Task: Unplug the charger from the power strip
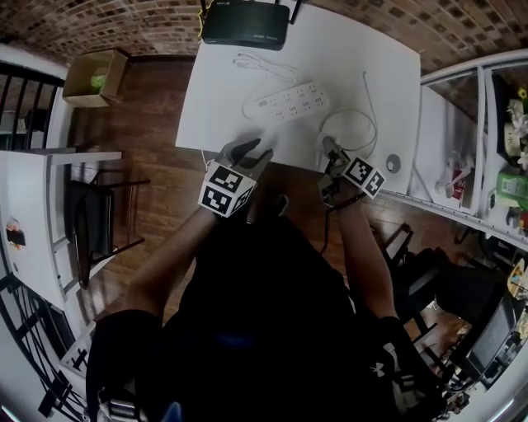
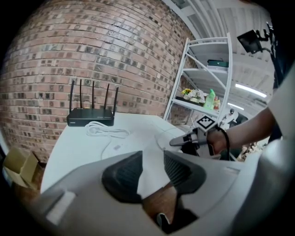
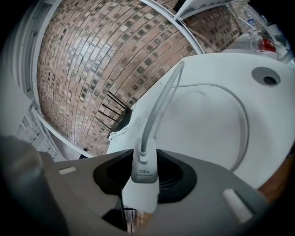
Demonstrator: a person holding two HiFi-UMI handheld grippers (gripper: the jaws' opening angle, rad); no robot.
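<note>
Right gripper view shows the right gripper (image 3: pixel 146 173) with its 2 jaws clamped on the white charger (image 3: pixel 141 186). The cable (image 3: pixel 156 107) rises from the charger and loops over the table (image 3: pixel 207 129). Head view puts this gripper at the table's near edge, right of middle. The charger is clear of the power strip (image 1: pixel 289 102), which lies mid-table. The left gripper (image 2: pixel 152 171) is also at the near edge, its jaws apart with nothing between them. A router (image 1: pixel 245 22) sits at the far edge.
</note>
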